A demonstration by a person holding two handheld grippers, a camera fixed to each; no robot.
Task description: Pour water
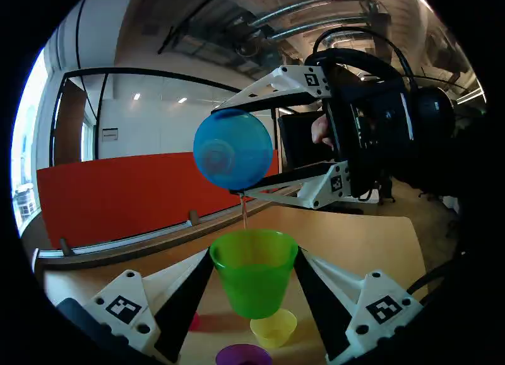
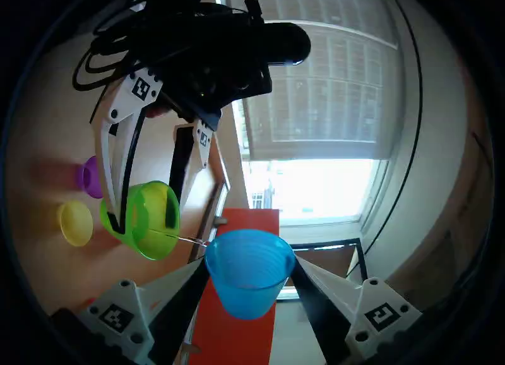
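Both the left tool [image 1: 252, 259] and the right tool [image 2: 249, 267] have white plastic fingers [image 1: 372, 295] lined with black pads [image 1: 183, 302], each finger bearing a square black-and-white marker [image 1: 123, 308] and dark screw heads [image 1: 130, 275]. Behind sits a black housing [image 1: 379, 125] with looping black cables [image 2: 145, 11].

Our left gripper view looks level over the table [image 1: 366, 239], close on the green cup [image 1: 254, 273]; our right gripper view, rolled sideways, sits close on the blue cup [image 2: 249, 276]. The 2 share both cups.
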